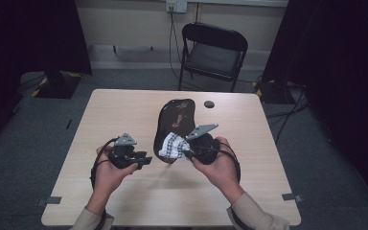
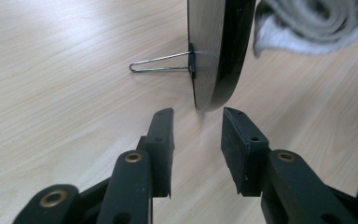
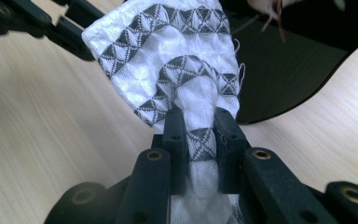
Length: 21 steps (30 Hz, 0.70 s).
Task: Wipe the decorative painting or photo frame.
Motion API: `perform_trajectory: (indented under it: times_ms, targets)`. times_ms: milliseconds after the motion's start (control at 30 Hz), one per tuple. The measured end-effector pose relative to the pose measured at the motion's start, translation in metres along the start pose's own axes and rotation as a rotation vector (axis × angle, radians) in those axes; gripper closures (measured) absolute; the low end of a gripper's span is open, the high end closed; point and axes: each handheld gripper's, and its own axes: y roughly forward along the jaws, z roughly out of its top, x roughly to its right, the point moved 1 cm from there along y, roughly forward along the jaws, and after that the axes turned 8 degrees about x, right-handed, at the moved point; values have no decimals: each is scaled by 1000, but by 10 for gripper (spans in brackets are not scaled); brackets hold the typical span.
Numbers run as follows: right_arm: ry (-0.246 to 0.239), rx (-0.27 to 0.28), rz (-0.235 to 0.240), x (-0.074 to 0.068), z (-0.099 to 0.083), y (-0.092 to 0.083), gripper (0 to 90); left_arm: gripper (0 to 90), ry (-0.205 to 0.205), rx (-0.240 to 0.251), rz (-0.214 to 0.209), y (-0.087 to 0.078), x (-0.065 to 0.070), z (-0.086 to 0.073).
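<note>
A black, oval, glossy board [image 1: 175,117] with a painted picture stands tilted on the table, propped by a wire stand [image 2: 161,63] at its back. My right gripper [image 3: 200,116] is shut on a bunched white cloth [image 3: 168,51] with a grey diamond pattern. It holds the cloth [image 1: 172,146] against the lower front of the board [image 3: 279,70]. My left gripper [image 2: 196,119] is open just short of the board's near edge [image 2: 214,51], with nothing between its pads. From above, the left gripper [image 1: 146,160] lies left of the board and the right gripper [image 1: 187,152] at its lower right.
The light wooden table [image 1: 124,110] has bare room to the left and in front of the hands. A small black round thing [image 1: 209,104] lies near the far edge, right of the board. A black folding chair [image 1: 213,50] stands beyond the table.
</note>
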Motion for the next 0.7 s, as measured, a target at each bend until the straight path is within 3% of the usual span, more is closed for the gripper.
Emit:
perform_trajectory:
  times_ms: [267, 700]
  targets:
    - [12, -15, 20, -9, 4, 10, 782, 669, 13, 9, 0, 2, 1, 0]
    - [52, -57, 40, -9, -28, 34, 781, 696, 31, 6, -15, 7, 2, 2]
